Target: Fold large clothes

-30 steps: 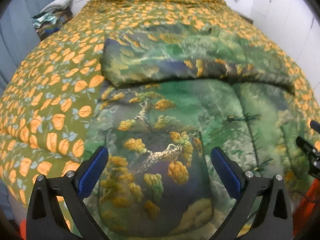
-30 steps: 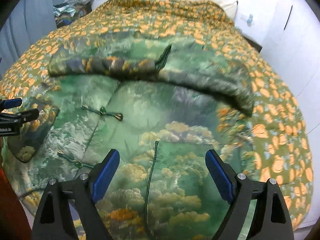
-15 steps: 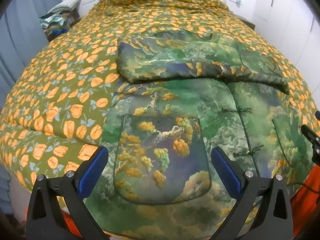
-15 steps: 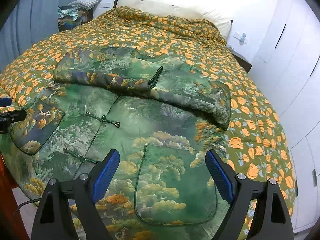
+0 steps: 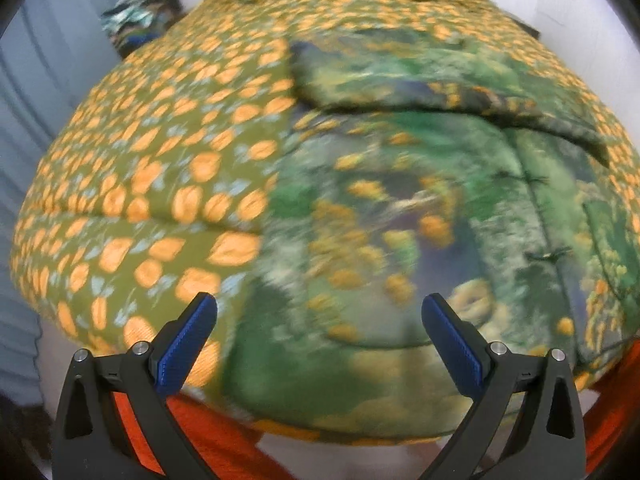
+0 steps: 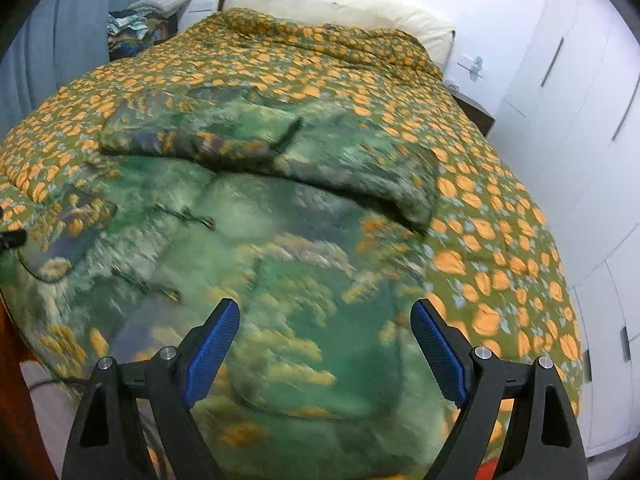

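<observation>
A large padded jacket [image 5: 400, 208] with a green landscape print lies front up on the bed, its hem at the near edge. Both sleeves [image 5: 420, 80] are folded across the upper body. It also shows in the right wrist view [image 6: 280, 240], with the folded sleeves [image 6: 280, 148] and frog buttons down the middle. My left gripper [image 5: 320, 336] is open and empty above the hem's left pocket. My right gripper [image 6: 324, 340] is open and empty above the hem's right pocket. Both views are blurred by motion.
The bed has an olive quilt with orange leaves [image 6: 500, 240] and a cream pillow [image 6: 340, 4] at the head. A pile of clothes [image 6: 136, 32] sits at the far left by grey curtains. White wardrobes [image 6: 580, 120] line the right. Orange-red fabric [image 5: 208, 432] hangs below the bed's near edge.
Both grippers pulled back and up from the jacket, then dropped toward its hem again. The left one shifted left. Both stayed open; the jacket has not moved.
</observation>
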`<state>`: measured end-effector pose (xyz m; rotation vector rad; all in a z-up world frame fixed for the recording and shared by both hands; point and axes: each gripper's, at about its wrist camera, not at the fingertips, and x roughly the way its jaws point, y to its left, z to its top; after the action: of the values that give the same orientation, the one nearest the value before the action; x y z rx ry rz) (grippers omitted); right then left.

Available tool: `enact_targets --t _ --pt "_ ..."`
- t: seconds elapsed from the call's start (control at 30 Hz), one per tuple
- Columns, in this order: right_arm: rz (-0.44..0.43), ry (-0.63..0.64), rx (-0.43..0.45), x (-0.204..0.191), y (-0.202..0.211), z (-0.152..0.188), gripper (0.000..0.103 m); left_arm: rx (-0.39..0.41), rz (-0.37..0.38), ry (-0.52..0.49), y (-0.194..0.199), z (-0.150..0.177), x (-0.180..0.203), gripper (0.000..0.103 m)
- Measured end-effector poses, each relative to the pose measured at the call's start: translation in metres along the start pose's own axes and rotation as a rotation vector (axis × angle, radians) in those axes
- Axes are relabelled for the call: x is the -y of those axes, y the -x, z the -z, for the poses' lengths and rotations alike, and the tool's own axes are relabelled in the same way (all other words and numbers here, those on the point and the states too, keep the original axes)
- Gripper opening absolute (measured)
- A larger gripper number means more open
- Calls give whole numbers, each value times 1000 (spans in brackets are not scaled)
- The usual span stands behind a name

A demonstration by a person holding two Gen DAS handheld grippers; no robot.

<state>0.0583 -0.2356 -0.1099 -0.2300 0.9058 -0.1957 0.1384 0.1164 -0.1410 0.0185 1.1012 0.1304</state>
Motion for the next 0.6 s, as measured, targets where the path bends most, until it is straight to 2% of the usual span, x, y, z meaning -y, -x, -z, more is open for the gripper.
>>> enact_targets --t 0.13,0.27,0.37,0.43,0.5,0.6 --pt "-4 -80 -96 49 -8 26 87 -69 4 92 -19 4 -36 102" --pt "-54 -197 -193 92 -23 48 87 -152 93 113 -43 5 -42 102" --pt "-166 -301 -243 111 -40 61 87 -218 138 64 -62 9 -29 102" --pt "-249 -321 -284 111 -55 64 87 -231 144 37 -67 10 -25 103" --pt "-290 -325 -295 106 -67 66 87 -237 163 44 -68 10 -28 103" --pt "-403 -369 -382 104 -93 74 87 -263 194 67 -71 14 -39 103"
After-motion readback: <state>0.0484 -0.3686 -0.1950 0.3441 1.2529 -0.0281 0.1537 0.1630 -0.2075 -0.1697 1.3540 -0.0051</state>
